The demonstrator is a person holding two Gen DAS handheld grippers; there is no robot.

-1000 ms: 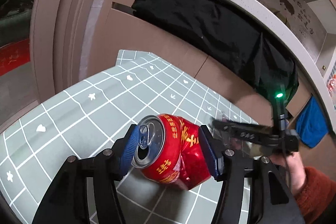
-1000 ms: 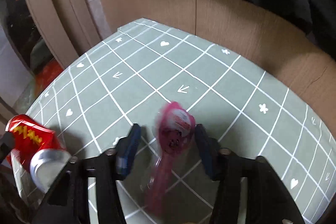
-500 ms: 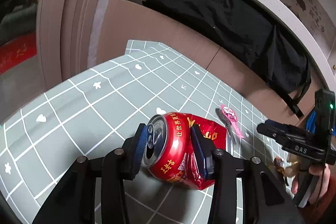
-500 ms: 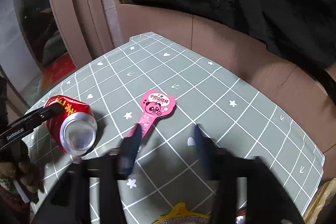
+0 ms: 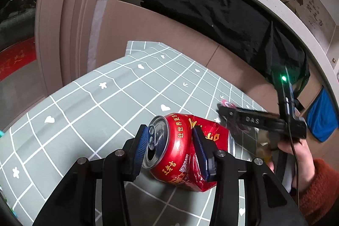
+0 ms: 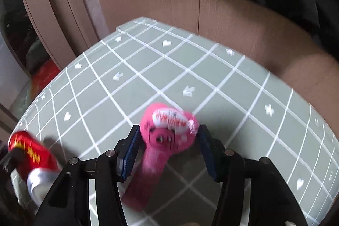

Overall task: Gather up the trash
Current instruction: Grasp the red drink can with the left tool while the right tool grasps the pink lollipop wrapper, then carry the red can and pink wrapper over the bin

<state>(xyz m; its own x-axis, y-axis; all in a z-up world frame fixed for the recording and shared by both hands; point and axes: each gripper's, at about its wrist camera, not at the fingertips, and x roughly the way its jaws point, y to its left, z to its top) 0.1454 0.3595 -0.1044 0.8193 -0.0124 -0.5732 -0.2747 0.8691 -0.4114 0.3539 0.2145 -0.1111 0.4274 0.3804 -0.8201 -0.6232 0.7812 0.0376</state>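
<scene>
- Crushed red aluminium can [image 5: 182, 149] lying sideways on green grid-pattern bench [image 5: 89, 111], left claw [image 5: 169, 154] clamped across its dented middle for lifting.
- Pink panda-print paper wrapper [image 6: 169, 130] between right claw [image 6: 167, 151] pads; blurred, contact unclear.

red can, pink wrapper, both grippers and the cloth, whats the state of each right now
red can: dented, tab opened, on its side, clamped.
left gripper: shut on the can.
pink wrapper: between the right jaws, blurred; grip unclear.
right gripper: jaws around the wrapper; contact unclear.
checked tablecloth: spread flat.
</scene>
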